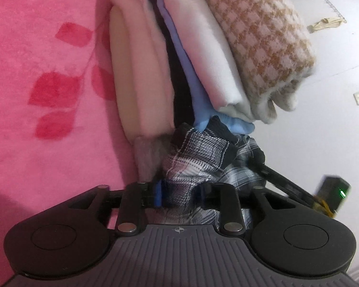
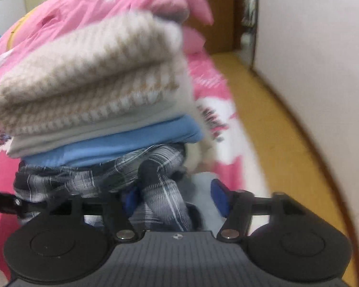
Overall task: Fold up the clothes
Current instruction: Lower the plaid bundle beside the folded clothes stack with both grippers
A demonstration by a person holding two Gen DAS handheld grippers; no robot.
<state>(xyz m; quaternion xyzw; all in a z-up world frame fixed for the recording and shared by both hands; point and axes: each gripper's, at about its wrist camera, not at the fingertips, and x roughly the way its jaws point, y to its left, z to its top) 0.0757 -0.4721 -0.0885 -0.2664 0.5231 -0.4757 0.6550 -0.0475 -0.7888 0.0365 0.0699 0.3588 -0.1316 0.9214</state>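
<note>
Plaid garment (image 2: 160, 191) at the bottom of the folded stack (image 2: 95, 83) lies between both parted, unclamped hand-held grippers: left (image 1: 179, 191), right (image 2: 177, 196).

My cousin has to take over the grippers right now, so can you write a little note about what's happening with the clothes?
The left gripper: the plaid garment fills the gap between its fingers; whether it is pinched is unclear.
The right gripper: open, with the plaid garment between its fingers and a gap on one side.
Things: a pile on the pink blanket, with the houndstooth knit on top, then the white garment, the blue garment, and the crumpled plaid garment underneath.
Done: the upper three look folded.
Left: probably straightening and folding the plaid one.
</note>
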